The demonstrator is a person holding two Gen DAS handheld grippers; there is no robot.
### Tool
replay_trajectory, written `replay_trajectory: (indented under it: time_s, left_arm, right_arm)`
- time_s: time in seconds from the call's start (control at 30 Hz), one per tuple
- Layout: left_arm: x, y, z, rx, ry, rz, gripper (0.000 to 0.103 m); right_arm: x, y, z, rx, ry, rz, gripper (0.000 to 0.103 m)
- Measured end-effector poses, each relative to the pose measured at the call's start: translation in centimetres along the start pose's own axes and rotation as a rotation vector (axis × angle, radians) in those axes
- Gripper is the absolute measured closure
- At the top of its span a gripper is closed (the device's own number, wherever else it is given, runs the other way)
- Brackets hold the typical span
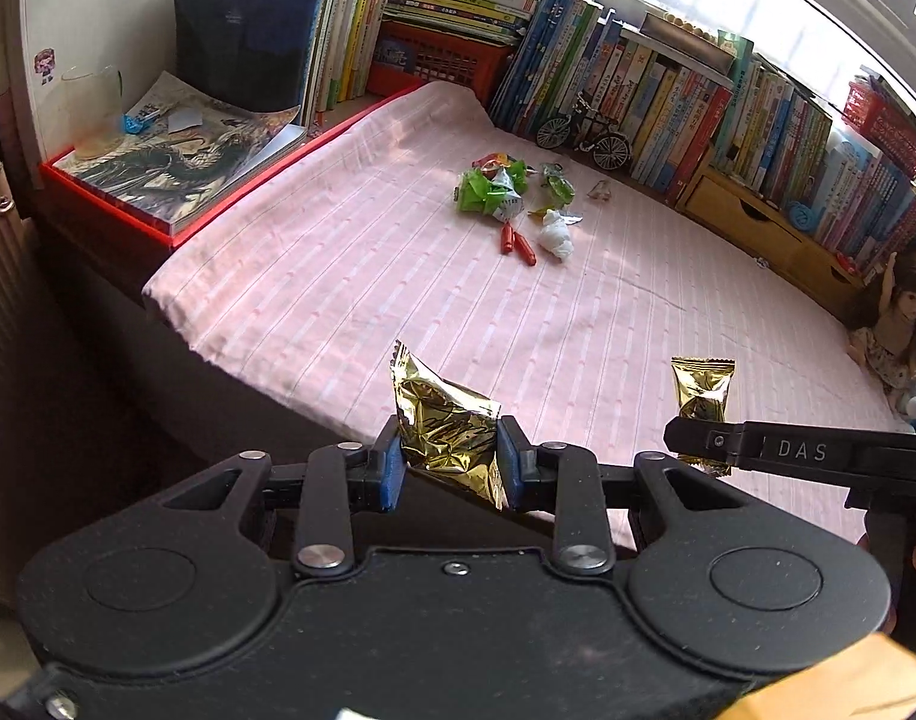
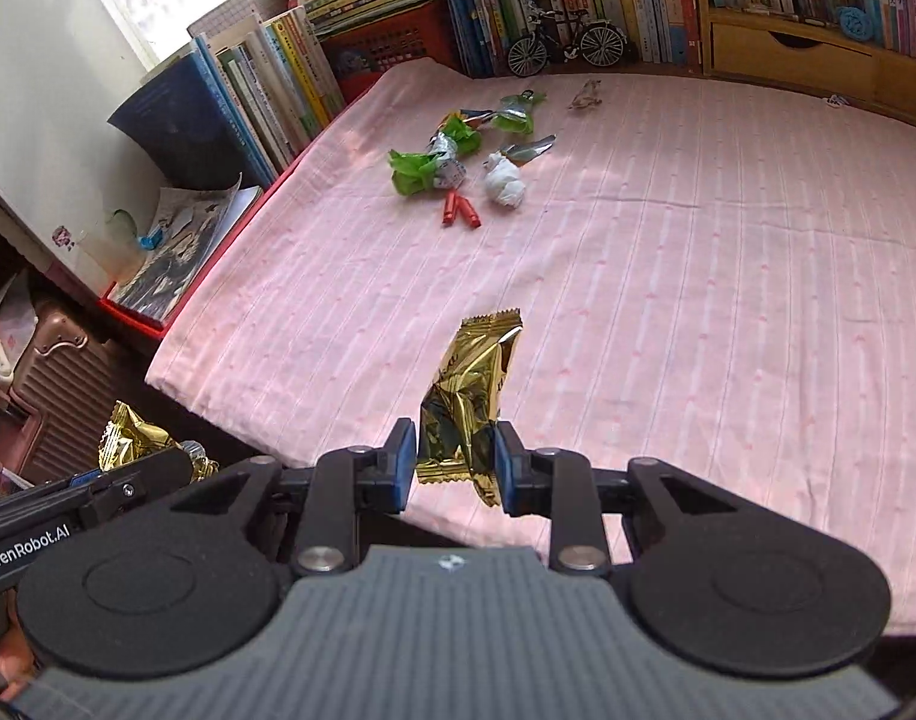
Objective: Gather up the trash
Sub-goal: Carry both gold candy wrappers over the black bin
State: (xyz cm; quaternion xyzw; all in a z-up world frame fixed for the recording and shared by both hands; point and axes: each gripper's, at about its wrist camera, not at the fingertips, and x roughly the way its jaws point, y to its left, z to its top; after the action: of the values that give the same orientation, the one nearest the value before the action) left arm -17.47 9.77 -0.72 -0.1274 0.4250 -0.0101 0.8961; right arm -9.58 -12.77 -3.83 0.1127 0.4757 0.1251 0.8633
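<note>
My left gripper (image 1: 452,468) is shut on a crumpled gold wrapper (image 1: 443,420), held near the front edge of the pink cloth (image 1: 398,276). My right gripper (image 2: 452,468) is shut on a second gold wrapper (image 2: 470,396); it also shows at the right of the left wrist view as the same gold wrapper (image 1: 701,390). Farther back on the cloth lies a pile of trash: green wrappers (image 1: 491,186) (image 2: 428,165), a white paper ball (image 1: 555,237) (image 2: 503,183), two red pieces (image 1: 517,243) (image 2: 460,211) and a small clear wrapper (image 1: 600,191) (image 2: 585,95).
Rows of books (image 1: 668,90) and a model bicycle (image 1: 584,132) line the back. A red-edged box with a magazine (image 1: 176,162) sits at the left, wooden drawers (image 1: 758,228) and a doll (image 1: 896,324) at the right. A suitcase (image 2: 56,396) stands beside the cloth's left edge.
</note>
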Motion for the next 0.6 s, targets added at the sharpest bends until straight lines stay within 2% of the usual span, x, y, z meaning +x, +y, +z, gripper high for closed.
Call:
replay_trajectory:
  time_s: [0.27, 0.6]
  left_arm:
    - [-1.7, 3.3, -4.8, -0.009, 0.056, -0.004, 0.074]
    - [0.3, 7.2, -10.5, -0.074, 0.177, 0.039, 0.073]
  right_arm:
    - [-1.0, 5.0, -6.3, -0.122, 0.082, -0.007, 0.071]
    - [2.8, 7.3, -11.5, -0.178, 0.263, 0.009, 0.07]
